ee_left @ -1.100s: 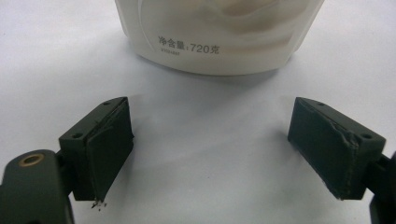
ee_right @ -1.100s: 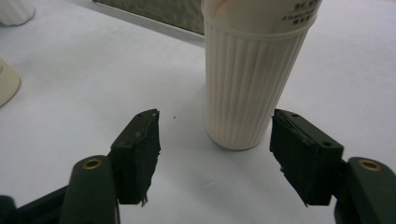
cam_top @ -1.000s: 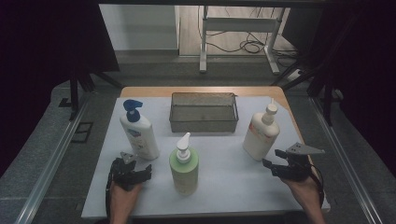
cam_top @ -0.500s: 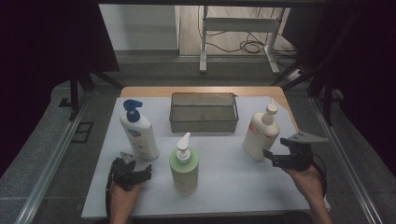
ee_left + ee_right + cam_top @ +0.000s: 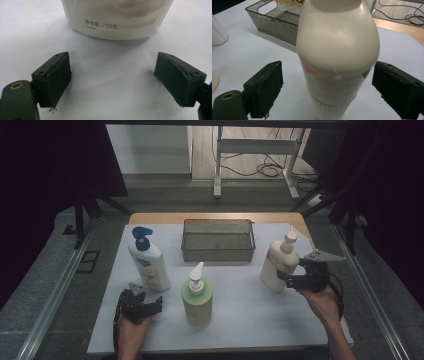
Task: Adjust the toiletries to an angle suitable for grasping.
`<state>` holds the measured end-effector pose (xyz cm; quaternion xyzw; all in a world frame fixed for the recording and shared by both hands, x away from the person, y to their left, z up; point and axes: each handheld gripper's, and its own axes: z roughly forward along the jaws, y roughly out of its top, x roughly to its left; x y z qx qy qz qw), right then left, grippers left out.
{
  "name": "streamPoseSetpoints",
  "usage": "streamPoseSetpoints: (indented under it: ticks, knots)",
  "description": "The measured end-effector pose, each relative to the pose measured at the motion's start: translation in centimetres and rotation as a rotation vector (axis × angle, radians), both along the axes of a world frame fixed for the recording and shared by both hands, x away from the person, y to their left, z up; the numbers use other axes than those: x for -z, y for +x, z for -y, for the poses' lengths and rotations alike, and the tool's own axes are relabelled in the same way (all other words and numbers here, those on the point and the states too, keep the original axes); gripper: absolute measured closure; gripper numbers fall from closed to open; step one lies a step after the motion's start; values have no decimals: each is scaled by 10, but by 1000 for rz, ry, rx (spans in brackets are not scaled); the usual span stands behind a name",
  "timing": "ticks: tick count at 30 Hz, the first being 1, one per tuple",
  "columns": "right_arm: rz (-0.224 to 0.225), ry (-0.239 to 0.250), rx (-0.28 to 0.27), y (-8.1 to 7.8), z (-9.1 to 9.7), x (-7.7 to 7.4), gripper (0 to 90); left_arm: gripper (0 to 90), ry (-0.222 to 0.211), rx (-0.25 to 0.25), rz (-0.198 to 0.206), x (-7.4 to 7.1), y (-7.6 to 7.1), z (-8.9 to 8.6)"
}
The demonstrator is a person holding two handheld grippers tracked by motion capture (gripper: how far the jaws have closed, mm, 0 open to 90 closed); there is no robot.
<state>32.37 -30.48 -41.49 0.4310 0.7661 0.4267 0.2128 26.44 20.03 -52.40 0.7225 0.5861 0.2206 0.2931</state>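
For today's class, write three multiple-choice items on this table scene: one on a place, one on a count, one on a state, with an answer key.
1. Where does the basket stand?
A. at the far middle of the mat
B. at the near left corner
C. on the floor

2. How many bottles stand on the mat?
A. two
B. three
C. five

3. How does the right hand-held gripper stand to the cream bottle?
A. jaws open either side of it
C. lying far from it
B. clamped on its cap

Key: 1 A, the basket sits behind the three bottles, midway across. 2 B, the blue-pump bottle, green bottle and cream bottle make three. 3 A, in the right gripper view both pads stand clear of the bottle's sides.
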Motion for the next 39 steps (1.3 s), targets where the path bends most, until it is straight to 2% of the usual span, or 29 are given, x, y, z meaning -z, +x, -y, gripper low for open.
streamPoseSetpoints:
  ticks: [4,11,21,28,39]
  knots:
    - [-12,3,8,7,-4,-1,134,138,1,0,0,0,0,0]
    - [3,1,16,15,-10,0,152,138,3,2,-2,0,0,0]
    - [4,-18,28,23,-17,-1,273,138,3,2,-1,0,0,0]
    - [-4,-31,40,24,-18,-1,364,138,3,2,-1,0,0,0]
    - [-2,-47,30,22,-19,-3,378,138,2,2,-2,0,0,0]
